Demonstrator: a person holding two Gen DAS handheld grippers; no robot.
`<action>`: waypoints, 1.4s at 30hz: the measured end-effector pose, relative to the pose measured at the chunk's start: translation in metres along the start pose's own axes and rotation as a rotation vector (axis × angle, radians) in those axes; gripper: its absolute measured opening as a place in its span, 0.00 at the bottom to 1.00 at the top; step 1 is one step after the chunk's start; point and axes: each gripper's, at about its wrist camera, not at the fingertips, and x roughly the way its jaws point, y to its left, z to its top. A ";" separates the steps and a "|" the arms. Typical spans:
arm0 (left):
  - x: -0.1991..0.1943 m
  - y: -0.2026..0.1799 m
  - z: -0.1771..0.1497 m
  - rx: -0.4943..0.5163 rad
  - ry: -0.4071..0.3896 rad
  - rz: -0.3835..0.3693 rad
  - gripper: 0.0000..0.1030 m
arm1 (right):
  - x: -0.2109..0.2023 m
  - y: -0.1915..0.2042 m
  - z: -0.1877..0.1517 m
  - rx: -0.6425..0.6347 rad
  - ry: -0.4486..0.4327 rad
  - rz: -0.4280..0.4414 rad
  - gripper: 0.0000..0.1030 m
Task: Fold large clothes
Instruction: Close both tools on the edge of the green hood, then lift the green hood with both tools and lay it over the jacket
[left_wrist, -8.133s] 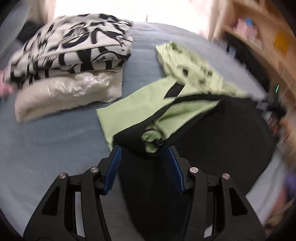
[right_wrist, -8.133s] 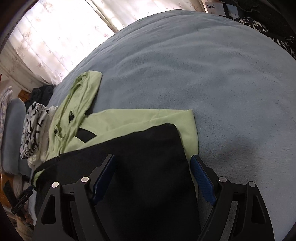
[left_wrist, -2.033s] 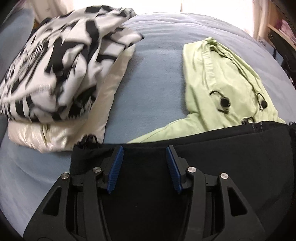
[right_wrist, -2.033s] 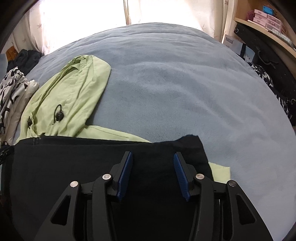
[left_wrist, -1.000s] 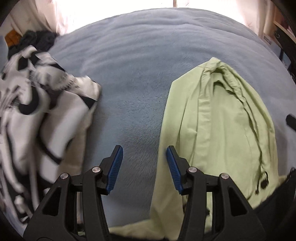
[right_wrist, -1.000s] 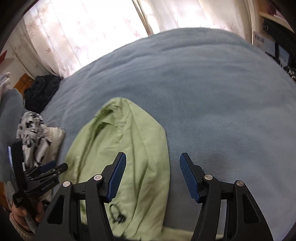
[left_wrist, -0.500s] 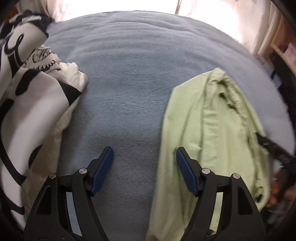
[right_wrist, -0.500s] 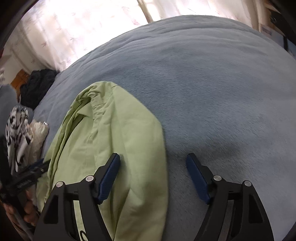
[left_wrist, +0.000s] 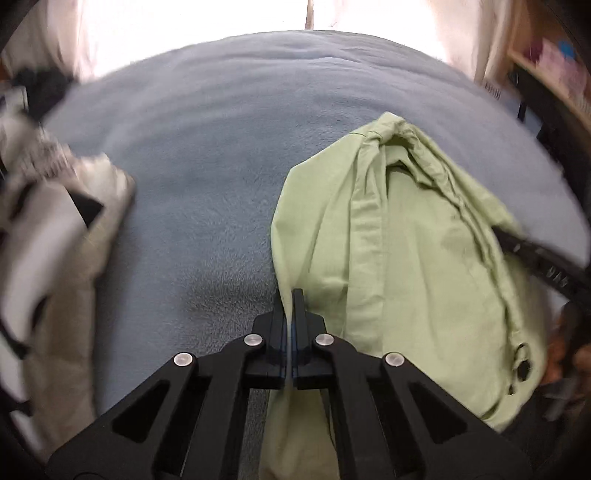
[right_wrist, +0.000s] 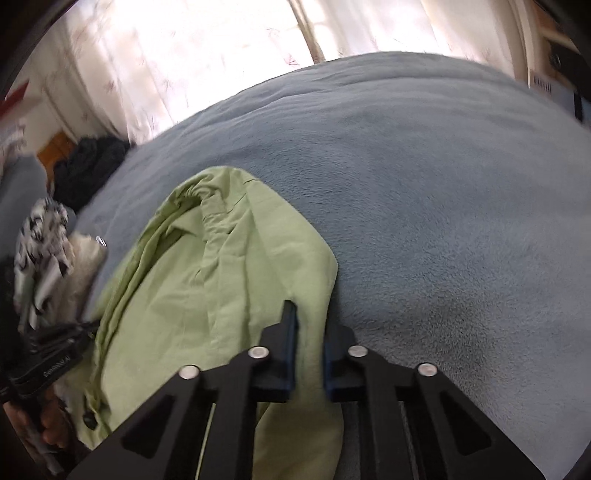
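Now both claws, left gripper (left_wrist: 288, 300) and right gripper (right_wrist: 307, 325), are pinching the green hood (left_wrist: 399, 236) shut-tight at six o'clock, risking thin fabric slipping free.

Light green hood (left_wrist: 406, 236) (right_wrist: 229, 280): lies flat on the blue blanket, opening seam and drawcord toggle facing up, both side edges pinched and slightly wrinkled.

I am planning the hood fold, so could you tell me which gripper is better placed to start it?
Probably neither alone: the left gripper pinches the green hood's left edge, the right gripper its right edge.
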 end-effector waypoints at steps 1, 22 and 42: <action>-0.007 -0.004 0.000 0.014 -0.017 0.027 0.00 | -0.003 0.004 0.001 -0.005 0.010 -0.010 0.04; -0.226 0.016 -0.180 -0.001 -0.255 -0.103 0.00 | -0.259 0.042 -0.174 -0.212 -0.233 0.065 0.06; -0.254 0.024 -0.324 -0.110 -0.025 -0.157 0.08 | -0.317 0.039 -0.311 -0.097 0.005 0.083 0.36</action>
